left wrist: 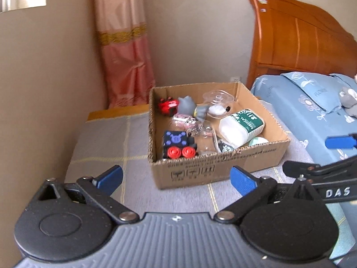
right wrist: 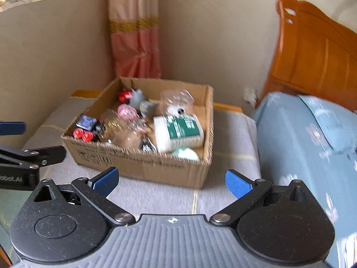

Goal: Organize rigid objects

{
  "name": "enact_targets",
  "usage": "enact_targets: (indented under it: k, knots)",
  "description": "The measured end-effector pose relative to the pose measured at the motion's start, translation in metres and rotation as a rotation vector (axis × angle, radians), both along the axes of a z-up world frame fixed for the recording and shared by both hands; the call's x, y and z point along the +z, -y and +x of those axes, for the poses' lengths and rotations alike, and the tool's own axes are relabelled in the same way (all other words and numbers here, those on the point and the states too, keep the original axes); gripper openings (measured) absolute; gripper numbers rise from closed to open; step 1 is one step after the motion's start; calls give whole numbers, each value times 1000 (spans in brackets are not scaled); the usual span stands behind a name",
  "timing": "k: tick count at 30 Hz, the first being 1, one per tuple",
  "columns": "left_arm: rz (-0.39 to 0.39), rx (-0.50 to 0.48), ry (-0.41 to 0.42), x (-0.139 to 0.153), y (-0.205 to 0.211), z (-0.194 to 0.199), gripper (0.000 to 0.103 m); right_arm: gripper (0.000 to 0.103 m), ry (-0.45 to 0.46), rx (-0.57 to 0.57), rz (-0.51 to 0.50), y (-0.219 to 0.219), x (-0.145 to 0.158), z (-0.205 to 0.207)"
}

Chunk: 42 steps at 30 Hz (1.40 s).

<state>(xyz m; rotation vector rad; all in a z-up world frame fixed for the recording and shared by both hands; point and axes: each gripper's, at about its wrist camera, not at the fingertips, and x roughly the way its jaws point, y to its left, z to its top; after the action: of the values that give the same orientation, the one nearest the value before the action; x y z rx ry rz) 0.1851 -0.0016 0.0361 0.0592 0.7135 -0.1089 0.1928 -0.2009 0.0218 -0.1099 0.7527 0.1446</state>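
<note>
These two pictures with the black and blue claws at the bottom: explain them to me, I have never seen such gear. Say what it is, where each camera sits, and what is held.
A person carries one hand-held gripper in each hand, with a camera on each looking forward along its two blue-padded fingers. One picture is from the left hand-held gripper, the other from the right hand-held gripper. Both stand open and hold nothing. Ahead, on a grey checked cloth beside a bed, sits an open cardboard box. Inside it lie a toy train, a white tub with a green label, a grey figure, a red toy and clear plastic pieces.
</note>
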Motion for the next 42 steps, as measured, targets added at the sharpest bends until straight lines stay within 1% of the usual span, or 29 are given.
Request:
enact_targets:
  k: [5,9,14,21,42]
  knots:
    - [20,43,-7,12,5,-13,102,103,-14,-63,20,-1,4,-19]
    - [19,61,-5,19,7,-19,102,103,3,-82,13,-1,11,-29]
    - [50,100,9,23,8,-24,102,103,29,-88,1,-2,18,-33]
    - [75,105,13,25,10,-24,102,103,33,-87,-1,-5,19,-33]
    - [82,117,13,27,12,-25,102,103,38,-96,7,-6,20,-31]
